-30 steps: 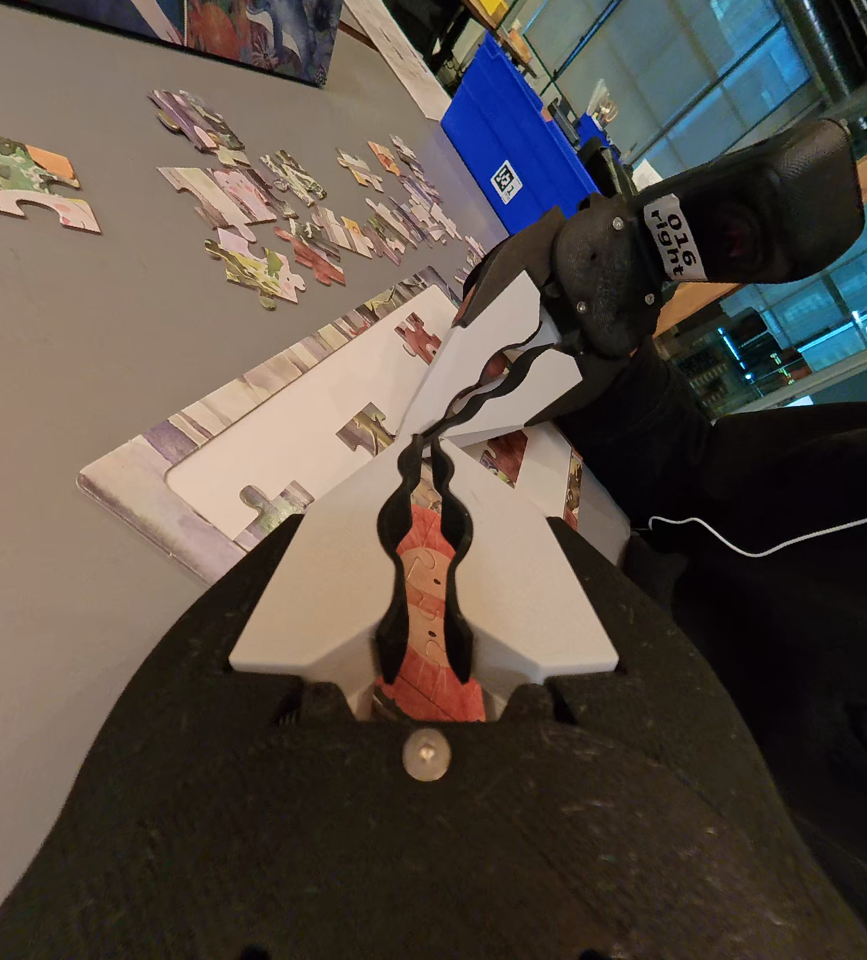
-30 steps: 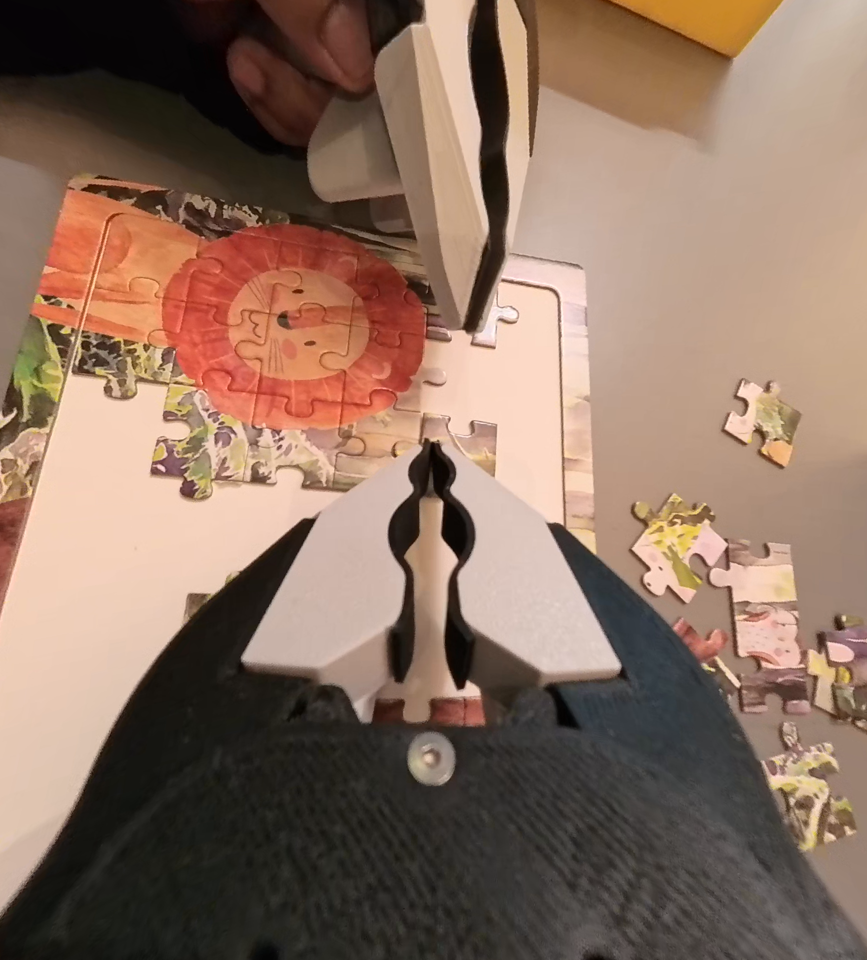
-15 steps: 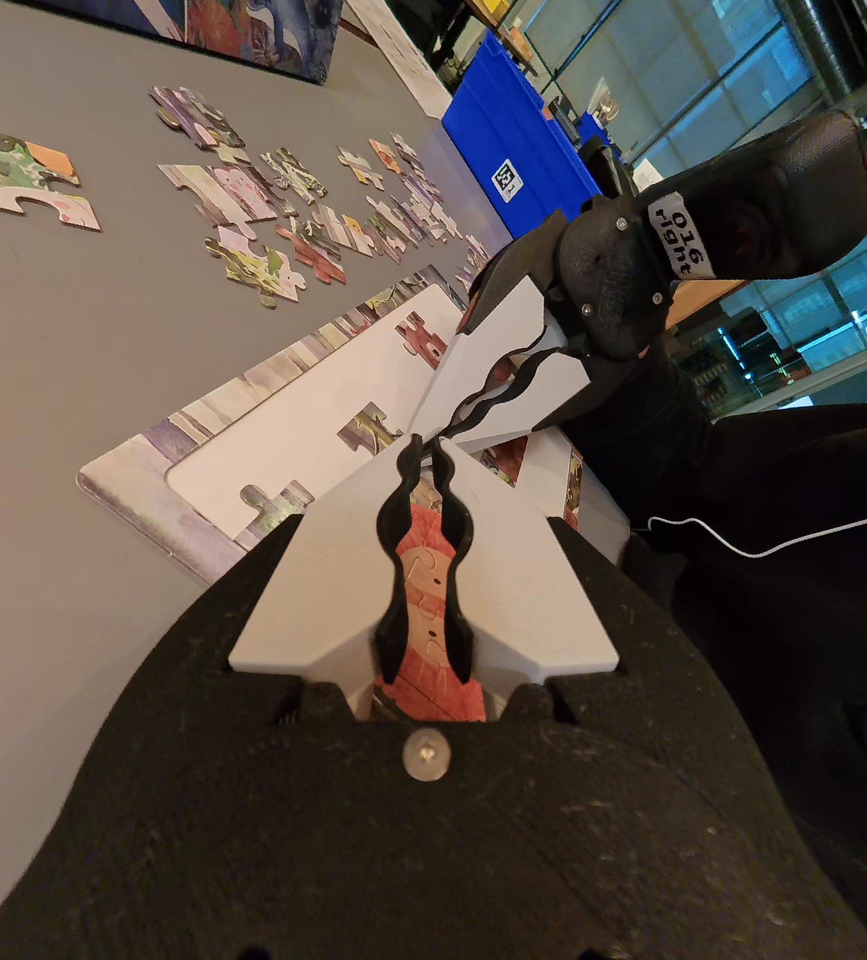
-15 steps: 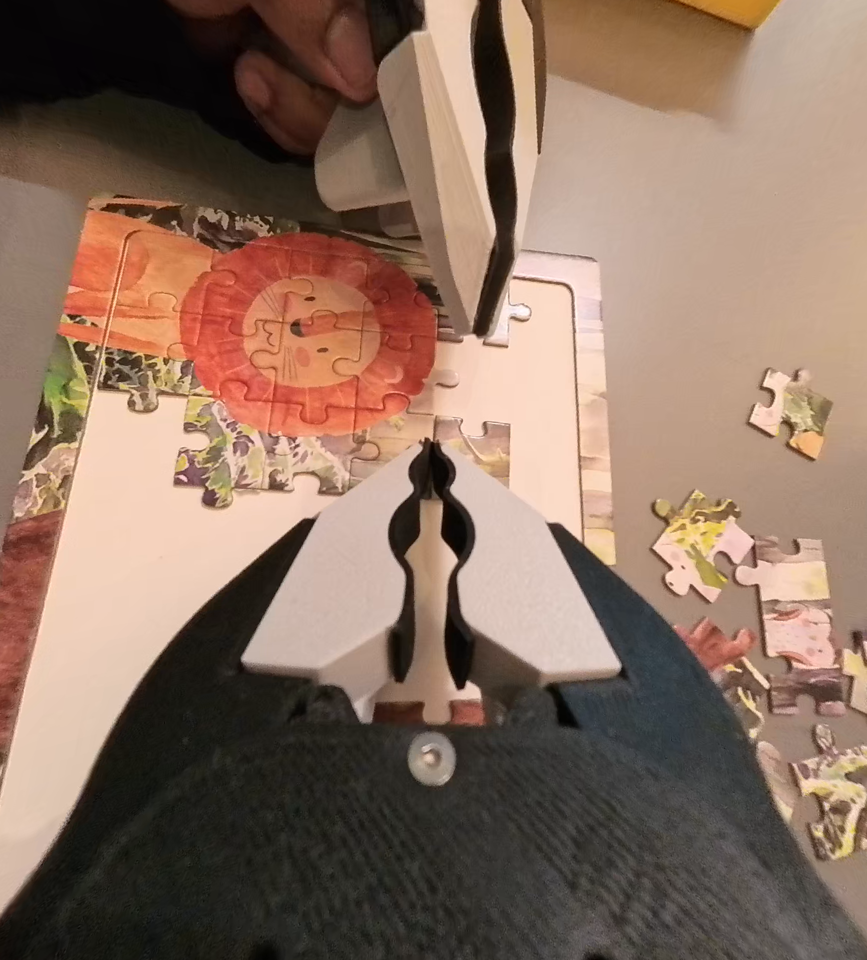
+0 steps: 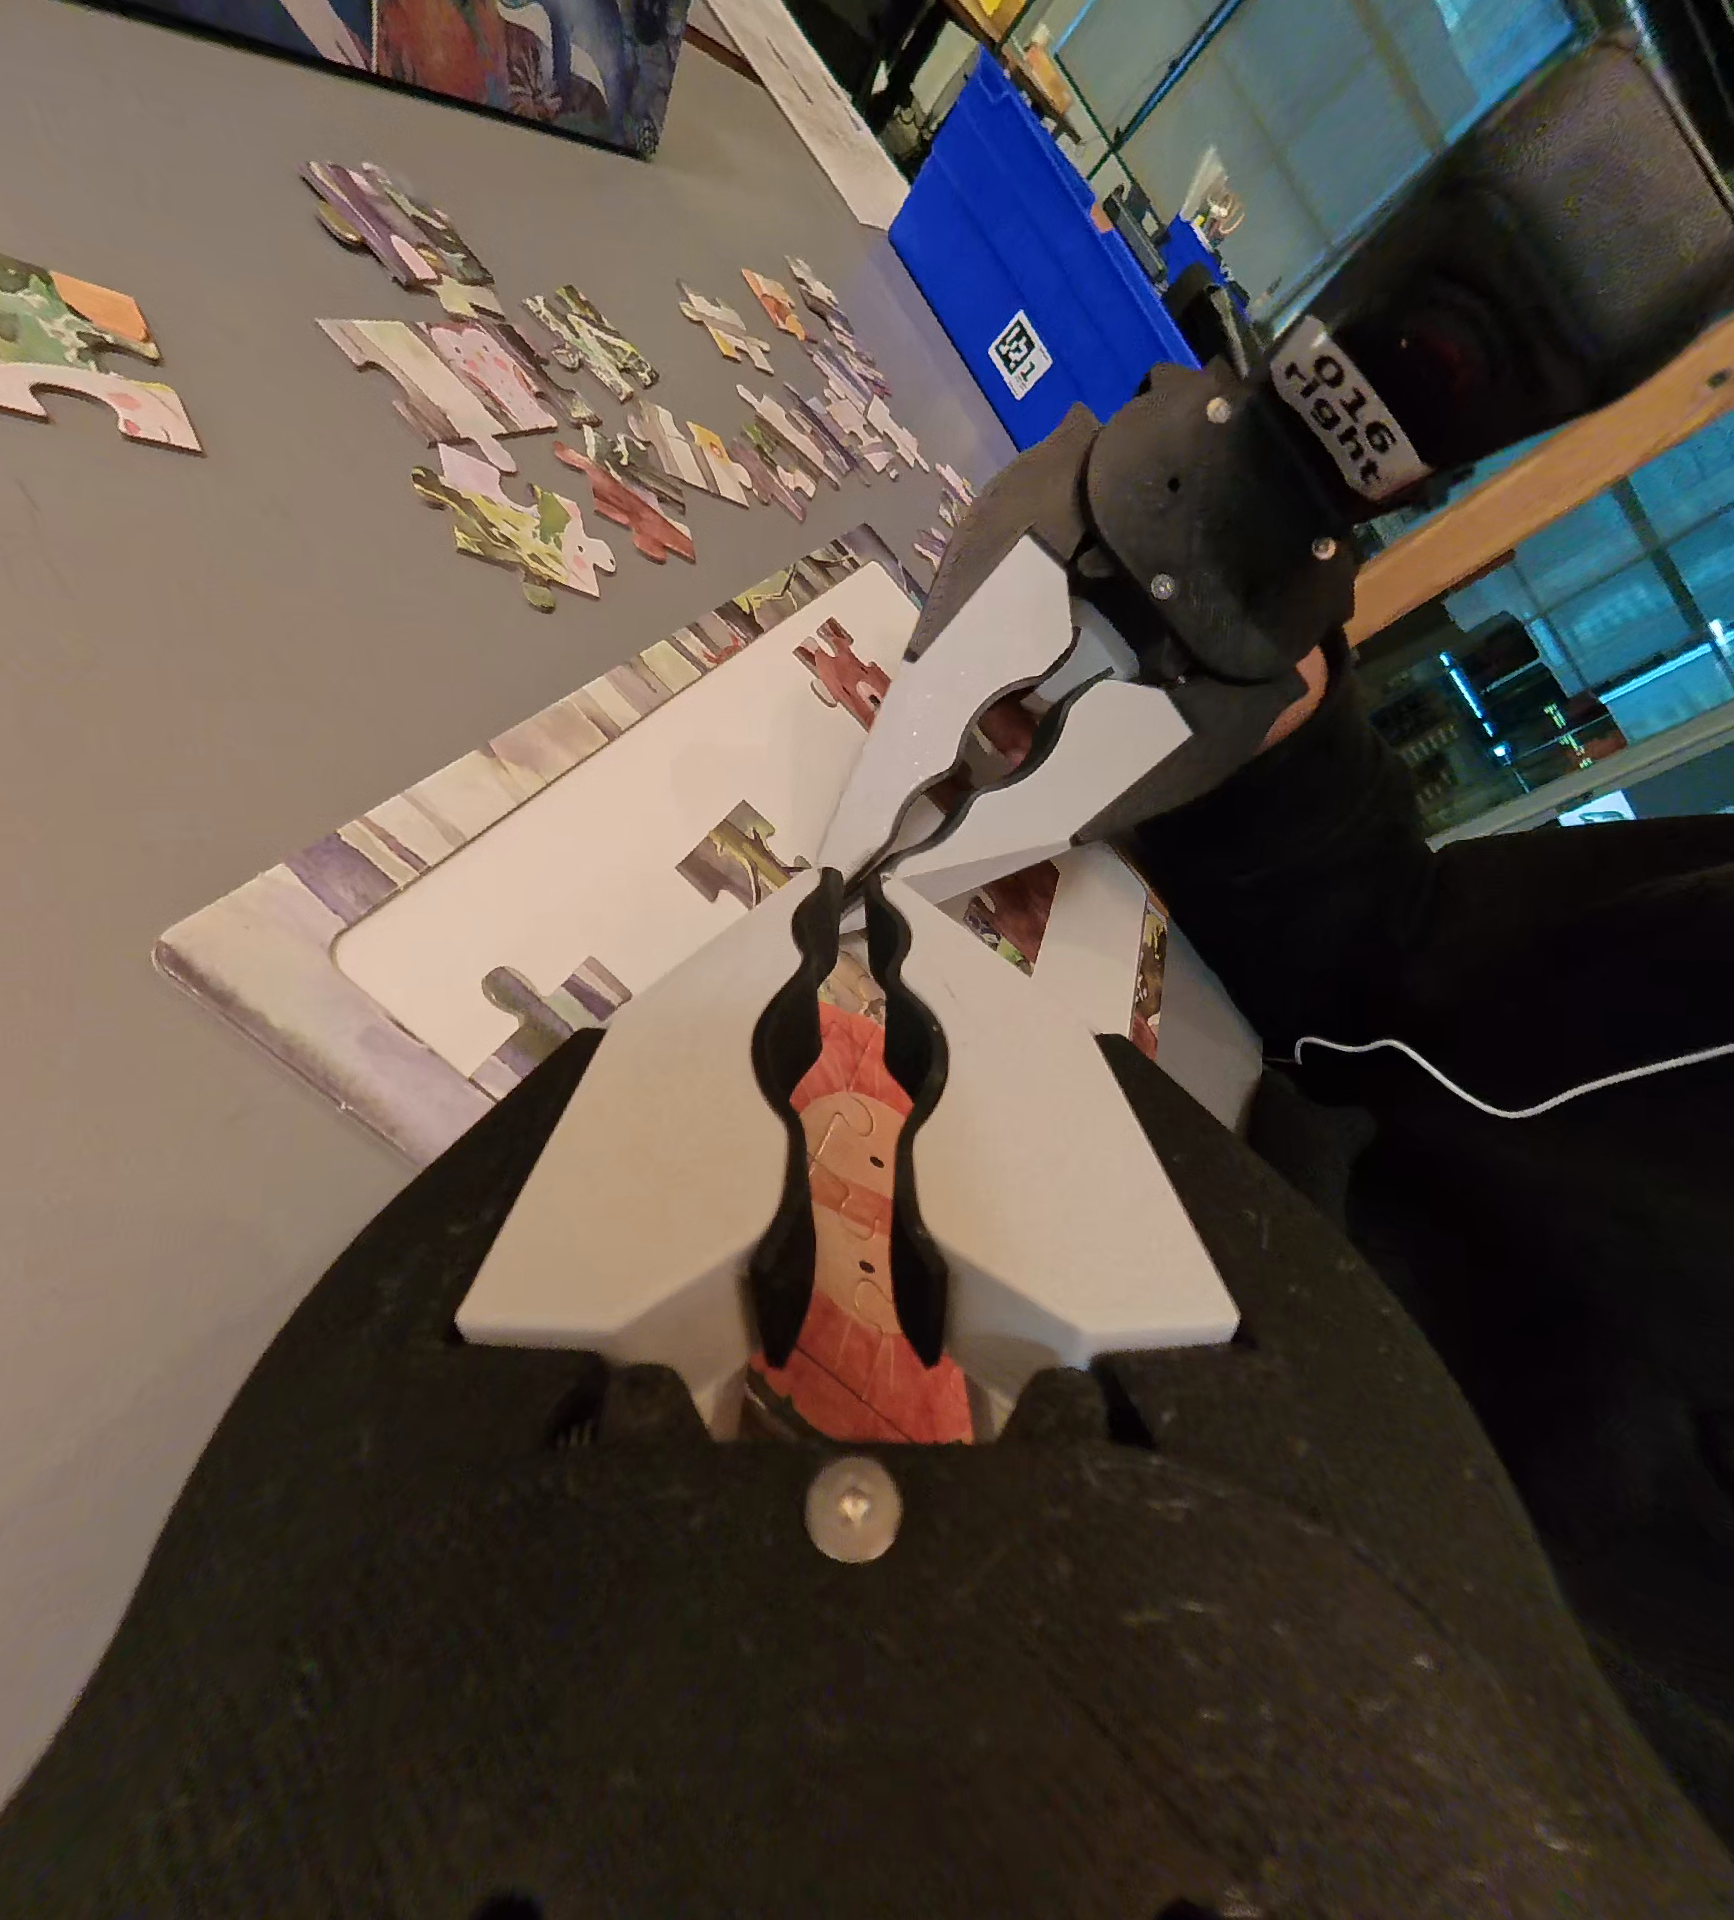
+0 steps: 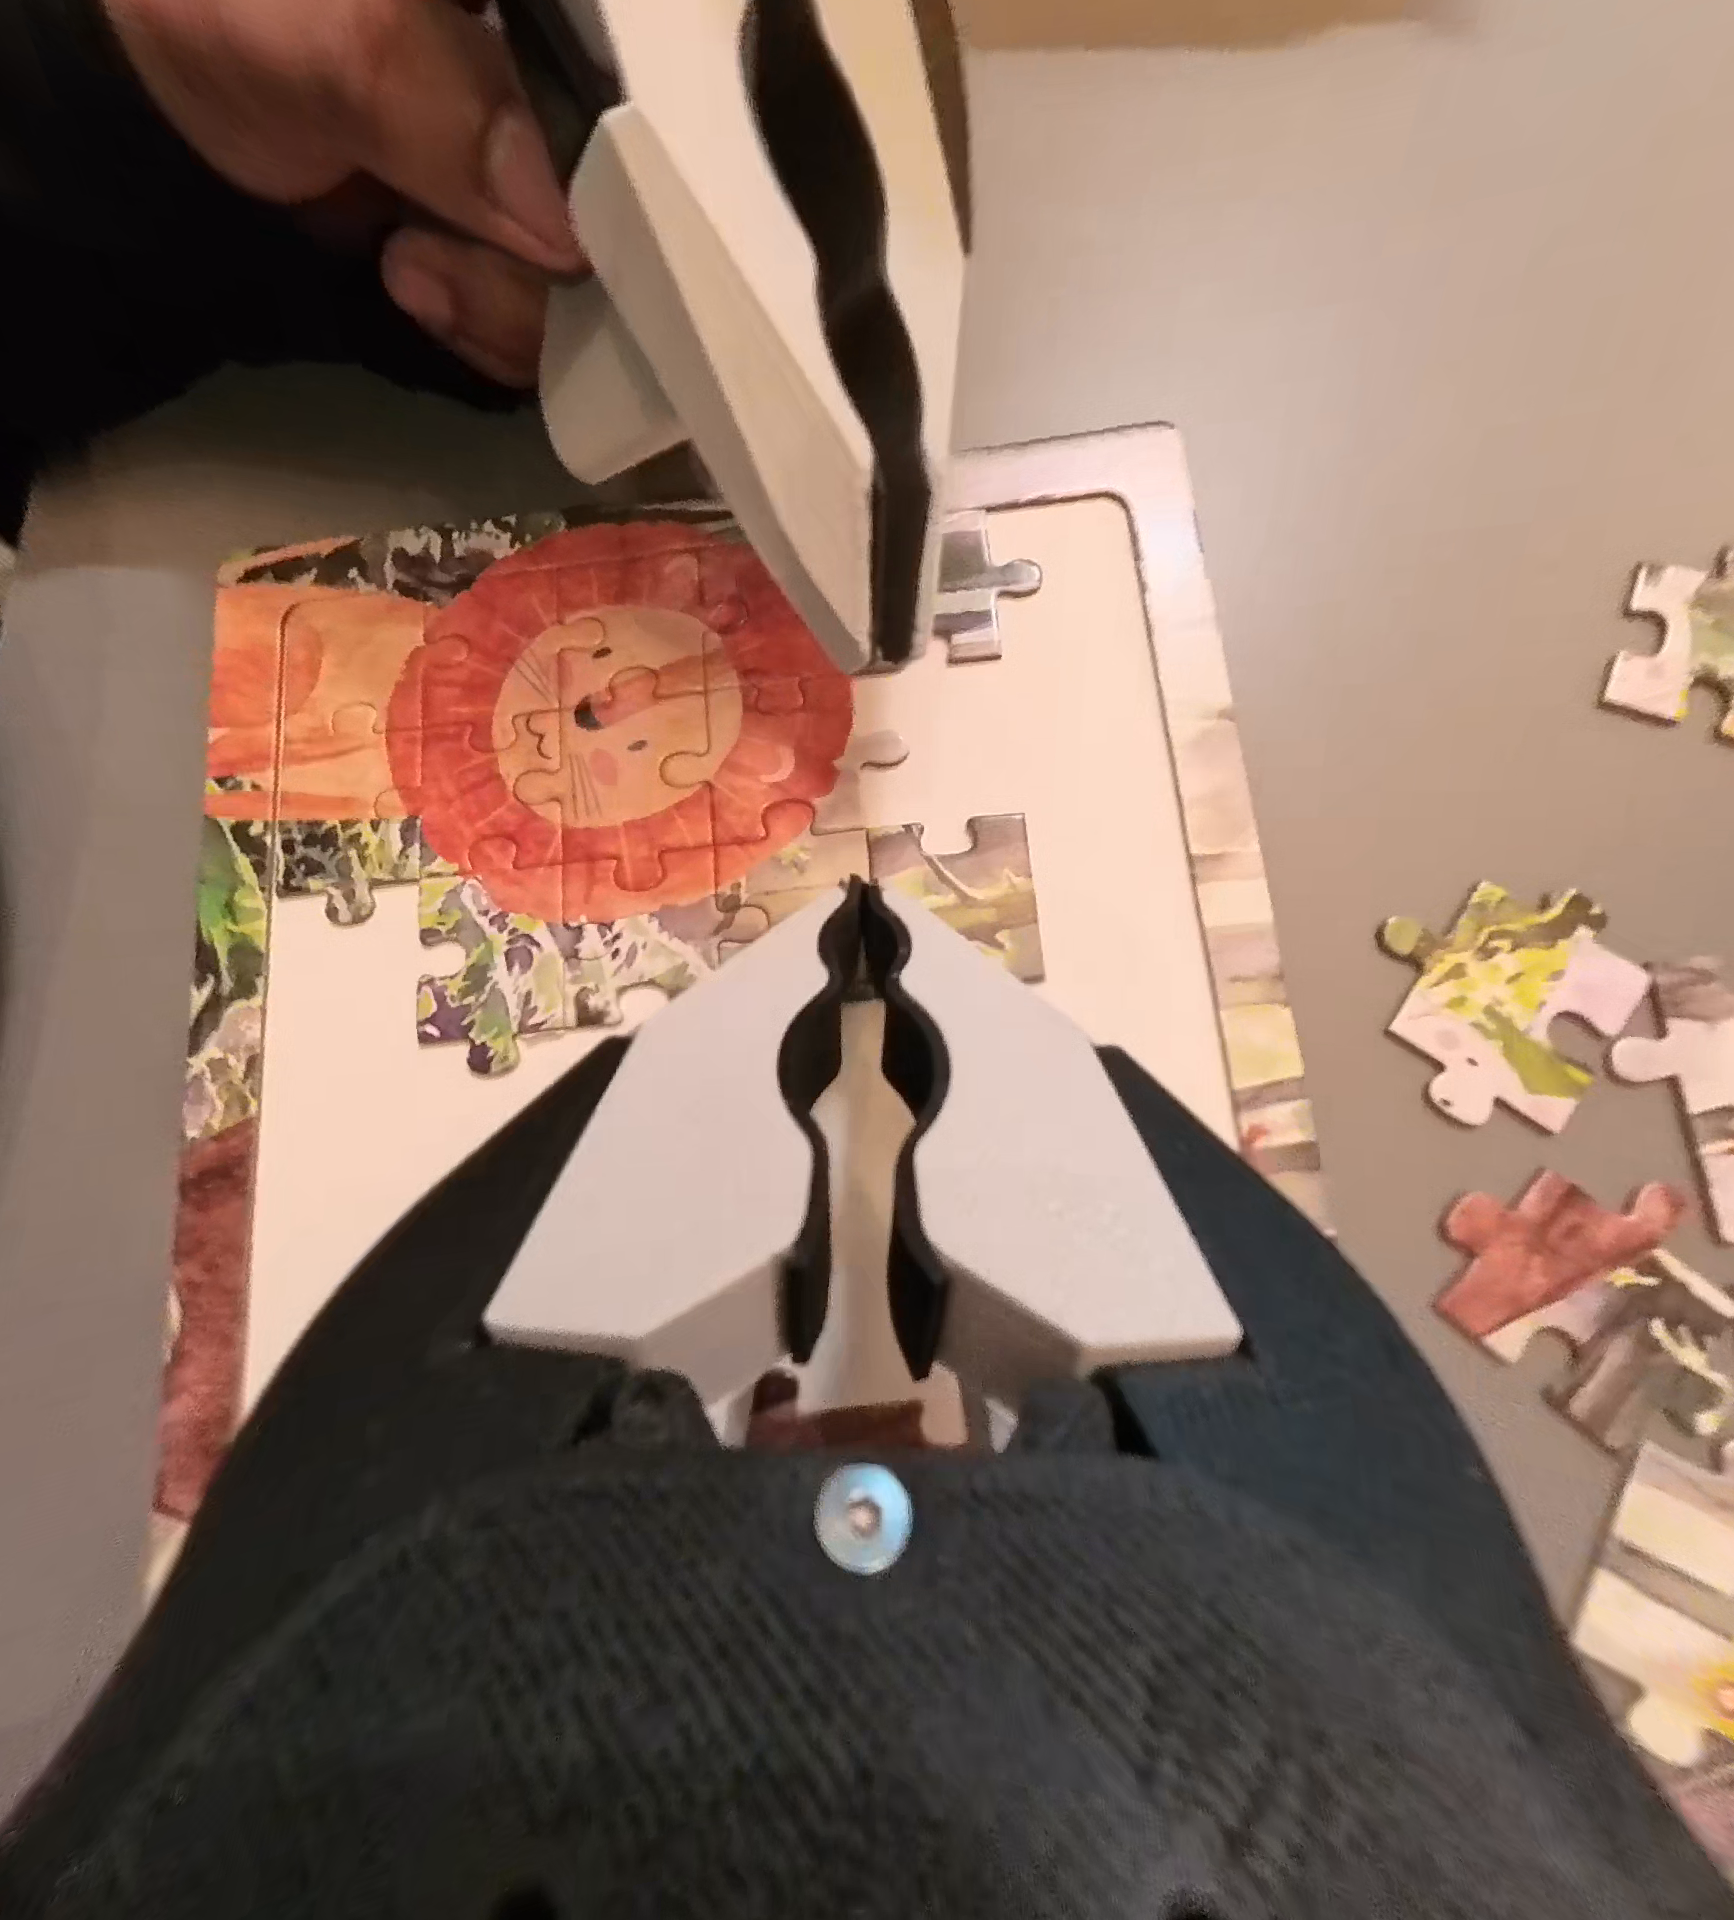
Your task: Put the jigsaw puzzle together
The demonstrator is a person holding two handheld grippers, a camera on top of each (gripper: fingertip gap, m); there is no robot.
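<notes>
The puzzle board (image 6: 1081, 727) lies on the grey table with an orange lion (image 6: 624, 727) and leafy pieces joined in it; its right part is bare. My right gripper (image 6: 861, 896) is shut and empty, tips low over the joined pieces below the lion. My left gripper (image 6: 889, 644) comes down from above, nearly shut and empty, tips on the board next to a lone grey piece (image 6: 977, 592). In the left wrist view my left gripper (image 5: 850, 891) almost meets the right gripper (image 5: 858, 868) tip to tip over the board (image 5: 572, 862). Loose pieces (image 6: 1497, 997) lie right of the board.
Several loose pieces (image 5: 530, 540) are spread over the table beyond the board. Blue bins (image 5: 1029, 260) stand at the table's far edge and a colourful picture panel (image 5: 427, 42) at the back. A hand (image 6: 406, 156) holds the left gripper; a dark sleeve (image 5: 1569, 1143) is beside the board. The gap from one gripper's tips to the other's is roughly 4 cm. The lone grey piece (image 6: 977, 592) is about 6 cm from both grippers' fingertips. It turns up in the left wrist view (image 5: 567, 1014) as well.
The right gripper has swung, its body rising and moving off while its tips stay by the left tips. The board has shifted and turned in the right wrist view. Left gripper holds still.
</notes>
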